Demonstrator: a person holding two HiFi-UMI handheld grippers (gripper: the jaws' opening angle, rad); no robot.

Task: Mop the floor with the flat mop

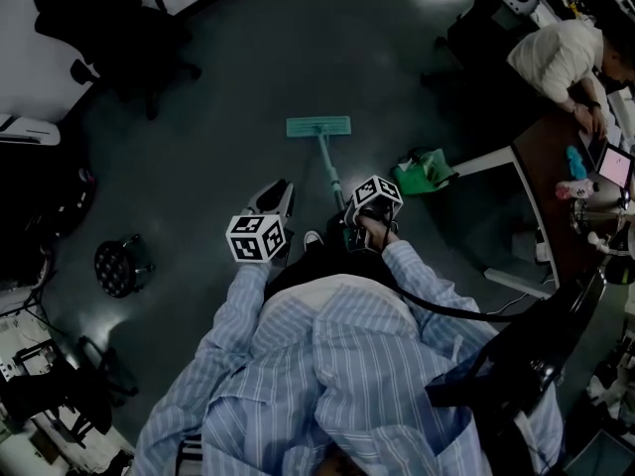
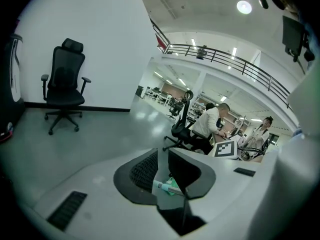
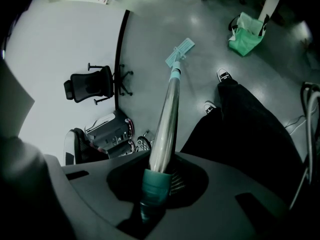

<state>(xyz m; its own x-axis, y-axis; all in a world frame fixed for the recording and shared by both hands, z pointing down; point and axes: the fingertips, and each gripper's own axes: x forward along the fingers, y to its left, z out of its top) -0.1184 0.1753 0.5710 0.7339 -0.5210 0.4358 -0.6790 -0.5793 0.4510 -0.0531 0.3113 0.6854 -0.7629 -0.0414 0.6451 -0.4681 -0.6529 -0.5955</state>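
The flat mop lies with its teal head [image 1: 318,126] [image 3: 180,52] flat on the grey floor ahead of me. Its metal handle [image 1: 329,172] [image 3: 167,119] slants back to my right gripper [image 1: 352,224] [image 3: 157,176], which is shut on the teal grip at the handle's top. My left gripper [image 1: 278,188] [image 2: 163,169] hovers just left of the handle, apart from it. Its jaws stand a narrow gap apart with nothing between them. Through that gap a bit of the handle [image 2: 165,186] shows.
A green bag [image 1: 425,170] [image 3: 246,31] sits on the floor right of the mop. A black office chair [image 1: 119,23] [image 2: 64,86] stands by the white wall. A round black object [image 1: 119,266] lies at left. A desk [image 1: 556,186] with a seated person [image 1: 566,58] is at right.
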